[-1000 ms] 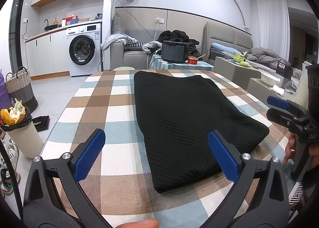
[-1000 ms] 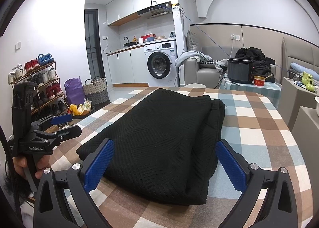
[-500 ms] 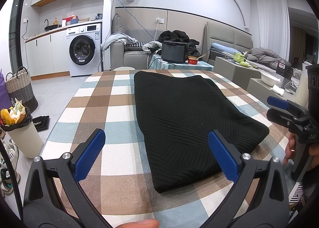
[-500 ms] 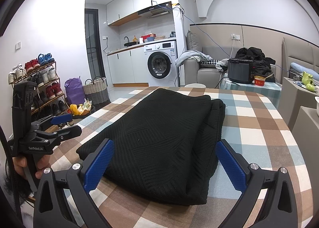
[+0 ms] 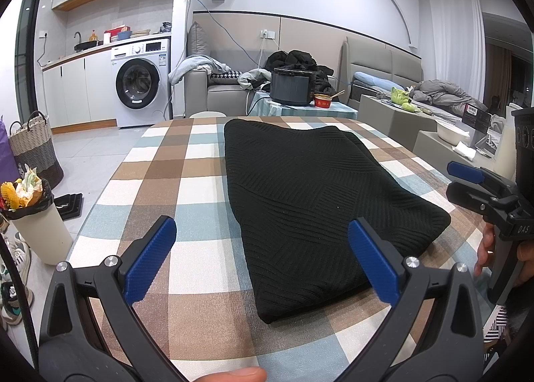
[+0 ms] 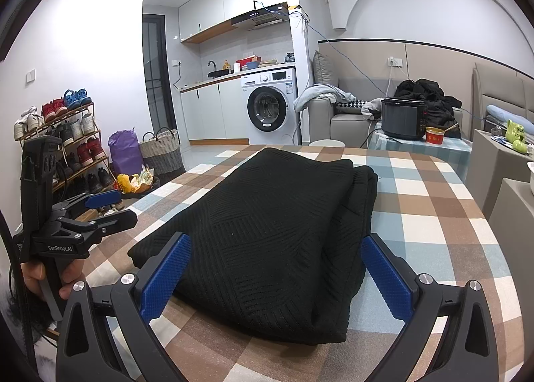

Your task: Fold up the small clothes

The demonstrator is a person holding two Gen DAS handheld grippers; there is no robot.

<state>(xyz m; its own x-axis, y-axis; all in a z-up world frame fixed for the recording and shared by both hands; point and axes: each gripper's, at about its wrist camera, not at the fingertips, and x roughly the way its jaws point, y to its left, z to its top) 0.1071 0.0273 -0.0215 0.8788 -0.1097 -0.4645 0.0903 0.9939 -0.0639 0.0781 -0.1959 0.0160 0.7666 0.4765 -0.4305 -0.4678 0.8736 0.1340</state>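
My left gripper point(image 5: 260, 242) has its blue pads spread wide with nothing between them, hanging just above the near edge of the table point(image 5: 200, 322); the right-hand pad point(image 5: 373, 262) sits over the near hem of the black knitted garment point(image 5: 310, 195), though I can't tell from this angle whether it brushes the cloth or floats clear of it. My right gripper point(image 6: 275, 267) is likewise released, both fingers apart and empty, straddling the near end of the same garment from the other side. Seen across from my left camera, that right tool shows at the table's right edge, its grip wrapped by my right hand point(image 5: 500, 248); from my right camera the left tool shows at the table's left edge, clasped in my left hand point(image 6: 46, 277). The garment lies folded into a long flat rectangle running from the near edge toward the far edge, roughly down the middle of the checked tablecloth, with a doubled layer showing along its right side. Beyond the far edge stand a white washing machine point(image 6: 270, 108), a grey sofa point(image 5: 217, 95) heaped with clothes, and a dark cooker point(image 6: 402, 120) on a low side table. A shoe rack point(image 6: 66, 145) lines the left wall
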